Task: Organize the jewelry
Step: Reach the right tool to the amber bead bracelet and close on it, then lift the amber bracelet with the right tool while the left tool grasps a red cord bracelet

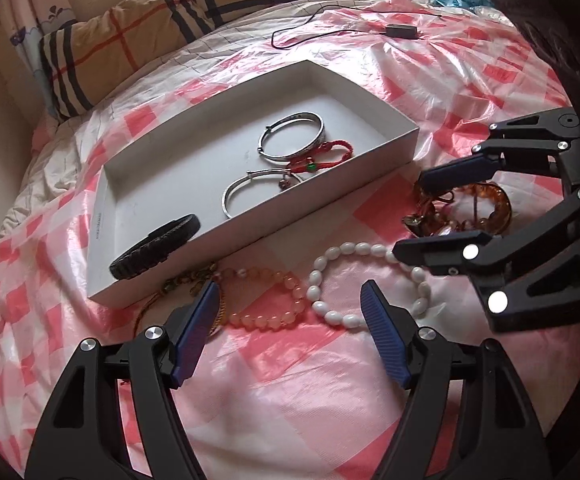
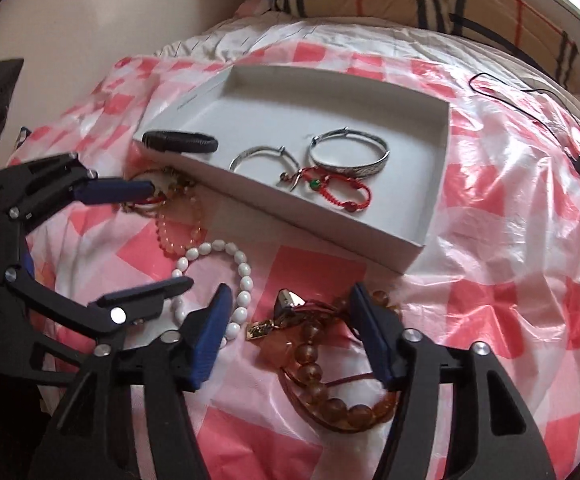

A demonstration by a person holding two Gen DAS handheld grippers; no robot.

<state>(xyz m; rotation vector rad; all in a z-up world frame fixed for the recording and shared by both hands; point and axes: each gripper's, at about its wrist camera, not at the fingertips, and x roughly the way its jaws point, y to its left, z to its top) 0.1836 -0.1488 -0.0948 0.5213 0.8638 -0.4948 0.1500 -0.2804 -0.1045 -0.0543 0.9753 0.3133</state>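
Observation:
A white box point(image 1: 194, 160) on the bed holds two silver bangles point(image 2: 365, 168) and a red cord bracelet point(image 1: 321, 158). A black braided bracelet point(image 1: 156, 246) lies over its near corner. In front of the box lie a peach bead bracelet point(image 1: 268, 323), a white bead bracelet point(image 1: 331, 316), an amber bead bracelet point(image 2: 313, 364) and a brown-gold cord piece point(image 1: 186, 280). My left gripper point(image 1: 290, 286) stands open over the peach and white beads. My right gripper point(image 2: 290, 292) is open, its fingers on either side of the amber bracelet, pads not pressing on it.
The bed is covered by a crinkled pink-and-white checked plastic sheet point(image 1: 290, 392). A plaid pillow point(image 1: 138, 28) lies beyond the box. A thin black cable with a small adapter point(image 1: 399, 31) runs across the far sheet. A wall point(image 2: 110, 12) stands at the bed's side.

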